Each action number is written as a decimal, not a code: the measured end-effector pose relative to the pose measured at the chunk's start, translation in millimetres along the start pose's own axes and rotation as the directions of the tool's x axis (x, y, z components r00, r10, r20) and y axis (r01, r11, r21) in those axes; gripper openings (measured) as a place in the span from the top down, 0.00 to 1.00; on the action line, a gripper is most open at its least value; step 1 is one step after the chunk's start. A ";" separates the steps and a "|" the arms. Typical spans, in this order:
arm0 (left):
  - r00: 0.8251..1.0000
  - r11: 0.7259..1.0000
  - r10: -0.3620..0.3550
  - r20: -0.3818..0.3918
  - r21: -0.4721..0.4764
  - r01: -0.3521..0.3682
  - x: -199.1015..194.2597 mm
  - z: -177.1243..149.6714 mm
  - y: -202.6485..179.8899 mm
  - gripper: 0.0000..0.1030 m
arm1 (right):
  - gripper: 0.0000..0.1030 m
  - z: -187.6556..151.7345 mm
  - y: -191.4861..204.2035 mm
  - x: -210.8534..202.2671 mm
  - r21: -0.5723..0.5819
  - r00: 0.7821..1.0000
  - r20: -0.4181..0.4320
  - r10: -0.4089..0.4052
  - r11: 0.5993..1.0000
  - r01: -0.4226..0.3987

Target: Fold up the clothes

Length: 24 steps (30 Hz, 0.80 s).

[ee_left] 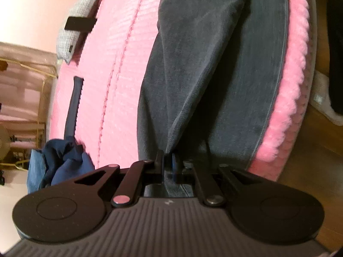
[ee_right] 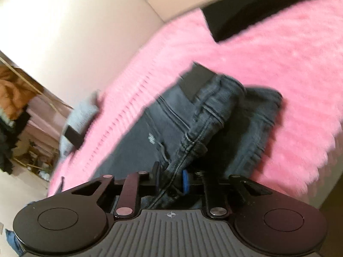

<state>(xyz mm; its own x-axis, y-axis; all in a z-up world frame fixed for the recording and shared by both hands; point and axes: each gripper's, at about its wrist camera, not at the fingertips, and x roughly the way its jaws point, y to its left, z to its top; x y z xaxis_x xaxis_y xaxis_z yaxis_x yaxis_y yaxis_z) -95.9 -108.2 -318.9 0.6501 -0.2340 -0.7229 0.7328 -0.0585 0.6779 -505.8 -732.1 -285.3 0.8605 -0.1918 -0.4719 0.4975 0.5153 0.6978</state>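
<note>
Dark grey jeans [ee_left: 214, 64] lie stretched along a pink fluffy bed cover [ee_left: 120, 64]. My left gripper [ee_left: 168, 160] is shut on a fold of the jeans' leg end, the cloth pinched between its fingers. In the right wrist view the jeans [ee_right: 163, 124] show their waistband and seams, bunched toward me on the pink cover [ee_right: 278, 64]. My right gripper [ee_right: 171, 180] is shut on the waistband seam of the jeans.
A grey garment [ee_left: 72, 27] with a black strip lies at the far bed edge; it also shows in the right wrist view [ee_right: 75, 124]. Blue clothes [ee_left: 60, 162] are heaped at the left. A black garment [ee_right: 257, 8] lies on the cover. A clothes rack [ee_right: 12, 111] stands beyond the bed.
</note>
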 end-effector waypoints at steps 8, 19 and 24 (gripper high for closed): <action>0.974 0.991 0.117 0.192 -0.080 -0.104 -5.9 -24.2 9.0 0.96 | 0.86 -9.8 15.6 -37.0 -0.120 0.990 0.141 -0.008 0.992 0.025; 0.927 0.988 0.134 0.349 0.030 -0.154 -40.1 -57.8 -68.0 0.96 | 0.48 -70.0 42.7 -30.7 -0.231 0.944 0.160 -0.288 0.919 0.319; 0.918 0.981 0.191 0.348 -0.038 -0.189 -25.7 -61.4 -65.7 0.96 | 0.48 -116.0 102.9 -33.4 -0.502 0.955 0.143 -0.259 0.813 0.296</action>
<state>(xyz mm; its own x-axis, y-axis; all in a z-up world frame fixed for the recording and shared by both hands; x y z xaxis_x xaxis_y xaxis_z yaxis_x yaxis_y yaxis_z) -148.4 -38.8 -353.1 0.6666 -0.5636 -0.4879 0.6037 0.0241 0.7969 -496.0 -575.7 -260.2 0.7086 -0.4359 -0.5548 0.6036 0.7817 0.1567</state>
